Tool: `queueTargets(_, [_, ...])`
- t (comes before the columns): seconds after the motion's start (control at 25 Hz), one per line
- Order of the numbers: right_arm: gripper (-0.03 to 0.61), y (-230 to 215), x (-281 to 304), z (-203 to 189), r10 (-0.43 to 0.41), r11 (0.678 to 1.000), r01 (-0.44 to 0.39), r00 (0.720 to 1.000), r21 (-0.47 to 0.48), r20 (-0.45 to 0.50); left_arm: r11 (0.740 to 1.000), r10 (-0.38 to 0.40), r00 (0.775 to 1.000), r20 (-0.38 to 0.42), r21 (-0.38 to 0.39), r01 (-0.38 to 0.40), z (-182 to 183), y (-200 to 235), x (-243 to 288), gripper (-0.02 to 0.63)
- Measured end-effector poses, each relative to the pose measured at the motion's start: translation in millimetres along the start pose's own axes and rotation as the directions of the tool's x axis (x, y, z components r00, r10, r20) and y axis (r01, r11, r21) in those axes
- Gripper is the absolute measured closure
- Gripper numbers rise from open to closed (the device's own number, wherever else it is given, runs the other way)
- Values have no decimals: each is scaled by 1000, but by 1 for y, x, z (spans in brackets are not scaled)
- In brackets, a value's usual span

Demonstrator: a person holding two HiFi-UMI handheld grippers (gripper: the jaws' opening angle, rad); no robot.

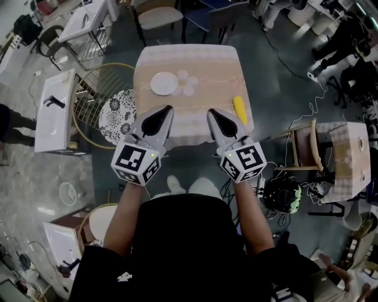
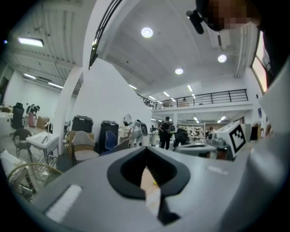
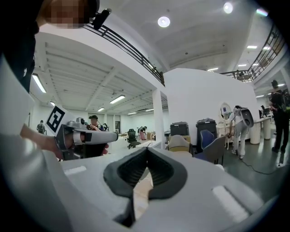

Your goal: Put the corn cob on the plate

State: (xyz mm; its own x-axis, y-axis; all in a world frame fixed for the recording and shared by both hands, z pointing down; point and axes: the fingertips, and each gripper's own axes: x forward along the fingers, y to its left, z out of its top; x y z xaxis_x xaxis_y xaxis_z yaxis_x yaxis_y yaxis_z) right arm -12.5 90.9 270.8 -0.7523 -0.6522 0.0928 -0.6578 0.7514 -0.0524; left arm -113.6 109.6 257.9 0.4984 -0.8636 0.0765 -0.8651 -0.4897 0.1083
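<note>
Corn cob [image 1: 240,110] — slim, yellow, round white plate [image 1: 163,83], left tongs [image 1: 169,108], right tongs [image 1: 209,111] each pressed together

The table [image 1: 201,62] (pale checked cloth) bears a white plate [image 1: 163,83] and, well apart, a corn cob [image 1: 240,110].

Worktop [image 1: 195,59] under a pale checked cloth is sitting mid-floor. Round wicker chair [image 1: 94,79] with floral cushion [image 1: 116,115] is standing just beside its left edge, and a white cabinet [image 1: 54,115] is standing further left. Beige chair [image 1: 158,17] is facing the far edge. Wooden chair [image 1: 304,144] is standing to the right, with a green-black helmet [image 1: 282,194] lying on the floor nearby. Ceiling lights [image 2: 147,32] are glowing. Person with backpack [image 2: 165,132] is standing far off.
</note>
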Motion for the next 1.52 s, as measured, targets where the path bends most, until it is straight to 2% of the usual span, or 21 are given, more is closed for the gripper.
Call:
queueTargets(0.24, [577,-5,-2,-5,-42,999,43,999,16,-18,1000,-19,999,-26,14,19,-7,6,3,620])
queueTargets(0.6, [577,-36,-10,-8,-108,994,109,994,16,-35,998,-57,997,-52,24,58,-18,3,27,620])
queueTargets(0.96, [577,-70,4,-18,-117,992,120,991,39,-57,997,-69,995,-75,36,72,-23,5,59,620])
queueTargets(1.32, [577,-115,22,-26,-133,988,138,987,63,-86,997,-74,993,-94,-20,73,-30,16,101,620])
queueTargets(1.52, [577,-139,30,-41,-156,982,167,981,89,-117,995,-93,987,-130,-34,89,-44,17,126,620])
